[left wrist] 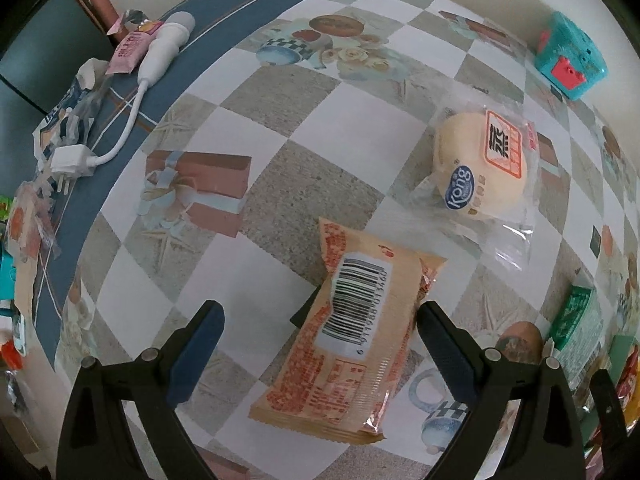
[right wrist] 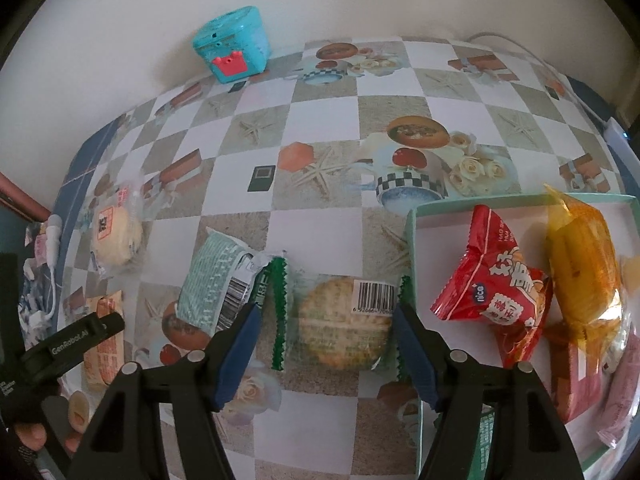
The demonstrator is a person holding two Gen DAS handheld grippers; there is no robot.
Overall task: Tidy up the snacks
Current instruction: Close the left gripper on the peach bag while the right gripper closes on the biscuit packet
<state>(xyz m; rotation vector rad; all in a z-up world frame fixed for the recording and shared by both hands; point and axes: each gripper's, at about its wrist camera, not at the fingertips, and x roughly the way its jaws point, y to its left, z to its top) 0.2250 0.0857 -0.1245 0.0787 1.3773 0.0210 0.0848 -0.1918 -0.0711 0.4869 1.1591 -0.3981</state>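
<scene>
Broadly, a checkered tablecloth [right wrist: 320, 128] printed with cups, roses and starfish fills both views. In the right wrist view a shallow green-rimmed tray [right wrist: 412, 240] sits at the right, holding a yellow-wrapped snack [right wrist: 580, 272], a red packet [right wrist: 496, 280] and pink packets at its lower edge. A teal toy box [right wrist: 232, 44] stands at the upper left against the wall. The right gripper [right wrist: 326, 328] straddles a clear, green-edged round cracker packet [right wrist: 344, 324] at lower centre, its jaws partly parted on either side of the packet, with no firm pinch visible. A pale green striped packet [right wrist: 212, 276] lies just left of it. In the left wrist view the left gripper [left wrist: 320, 324] hangs spread wide over an orange barcode packet [left wrist: 348, 336] at lower centre; the right pad is at the wrapper's edge, the left pad well clear. A wrapped round bun [left wrist: 480, 164] lies at the upper right.
</scene>
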